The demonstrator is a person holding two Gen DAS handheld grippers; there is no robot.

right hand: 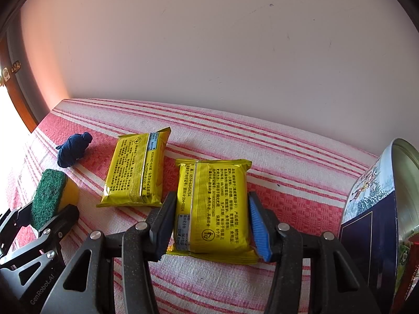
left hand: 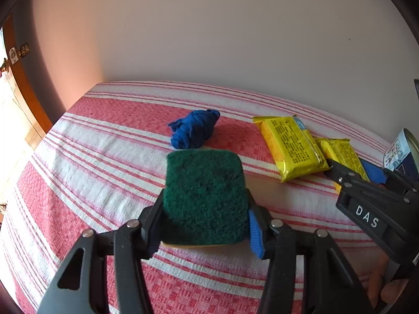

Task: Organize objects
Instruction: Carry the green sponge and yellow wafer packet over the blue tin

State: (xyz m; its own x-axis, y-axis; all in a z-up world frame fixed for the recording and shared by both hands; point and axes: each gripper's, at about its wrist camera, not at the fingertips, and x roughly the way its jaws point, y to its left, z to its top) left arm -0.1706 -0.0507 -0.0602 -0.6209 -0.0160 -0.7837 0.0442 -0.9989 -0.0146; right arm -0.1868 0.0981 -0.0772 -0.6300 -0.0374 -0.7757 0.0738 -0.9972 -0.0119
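We have the sponge (left hand: 205, 198) clamped between the left gripper's (left hand: 205, 222) fingers, low centre of the left view, green face up and apparently just clear of the striped cloth (left hand: 91, 183). Being soft, it could squirm or twist out if we swing it fast. The blue bundle (left hand: 194, 128) lies just beyond it, so a forward push would knock that.

In the right view, the right gripper's (right hand: 210, 225) fingers close on the near packet (right hand: 213, 206), which still seems to lie on the cloth; slippery wrap may slide in the pads as we lift. The second packet (right hand: 137, 168) lies close at its left, easy to drag along.

The tin (right hand: 377, 209) crowds the right edge, its rim a snag. The bed's left edge drops off; open room lies behind the things, toward the wall.
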